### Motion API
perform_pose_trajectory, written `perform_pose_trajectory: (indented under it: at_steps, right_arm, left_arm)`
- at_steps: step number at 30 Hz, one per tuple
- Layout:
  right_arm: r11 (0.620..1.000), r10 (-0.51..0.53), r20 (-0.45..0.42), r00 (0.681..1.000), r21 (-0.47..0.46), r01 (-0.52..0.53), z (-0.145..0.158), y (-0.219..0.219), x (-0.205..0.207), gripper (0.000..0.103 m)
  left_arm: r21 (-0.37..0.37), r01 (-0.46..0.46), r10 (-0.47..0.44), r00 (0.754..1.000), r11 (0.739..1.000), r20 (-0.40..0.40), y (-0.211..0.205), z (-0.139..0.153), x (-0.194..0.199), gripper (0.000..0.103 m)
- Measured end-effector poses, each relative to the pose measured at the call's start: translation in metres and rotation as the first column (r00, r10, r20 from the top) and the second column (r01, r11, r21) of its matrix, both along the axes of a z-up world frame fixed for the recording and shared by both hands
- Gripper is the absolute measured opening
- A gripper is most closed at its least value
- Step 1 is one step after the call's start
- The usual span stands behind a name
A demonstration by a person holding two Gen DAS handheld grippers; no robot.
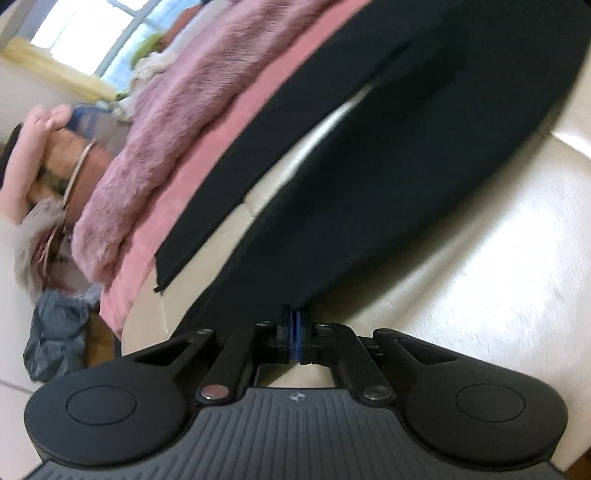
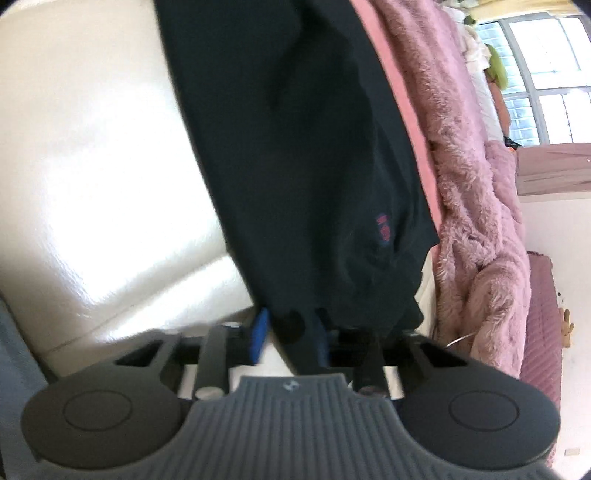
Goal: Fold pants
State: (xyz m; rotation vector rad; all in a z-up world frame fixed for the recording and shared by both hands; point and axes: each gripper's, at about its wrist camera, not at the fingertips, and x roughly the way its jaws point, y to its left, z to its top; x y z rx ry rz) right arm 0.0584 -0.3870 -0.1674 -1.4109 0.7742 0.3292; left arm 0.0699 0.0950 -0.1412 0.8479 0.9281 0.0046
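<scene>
Left wrist view: the black pants (image 1: 388,155) are seen stretched from the bottom centre up to the upper right of the frame, spread over a cream sofa (image 1: 480,277). Two legs are made out, parted by a sliver of cream cushion in mid-frame. The left gripper (image 1: 294,334) is seen pinched together at bottom centre, blue pads meeting on the edge of the nearer leg. A pink blanket (image 1: 177,122) is laid alongside the pants in the left half. A window (image 1: 92,33) is noted at upper left, a grey bag (image 1: 55,343) at lower left.

Right wrist view: the pants (image 2: 295,147) are seen hanging down the centre of the frame, with a small red mark near the lower right of the cloth. The right gripper (image 2: 290,334) is closed onto a fold of the fabric at bottom centre, one blue pad (image 2: 259,334) showing beside the cloth. The sofa (image 2: 92,166) fills the left, the blanket (image 2: 472,203) the right, the window (image 2: 546,66) the upper right.
</scene>
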Motion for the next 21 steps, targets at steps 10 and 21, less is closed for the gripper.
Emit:
perform_pose_trajectory:
  at_steps: [10, 21]
  right_arm:
    - [0.990, -0.064, 0.147, 0.987, 0.136, 0.044, 0.050, 0.005, 0.009, 0.000]
    - [0.959, -0.145, 0.262, 0.954, 0.276, 0.070, 0.137, 0.033, 0.135, 0.000]
  left_arm:
    - [-0.063, -0.101, 0.108, 0.987, 0.993, 0.120, 0.003, 0.044, 0.029, 0.000]
    - [-0.071, -0.180, 0.190, 0.966, 0.981, 0.173, 0.023, 0.088, 0.147, 0.000]
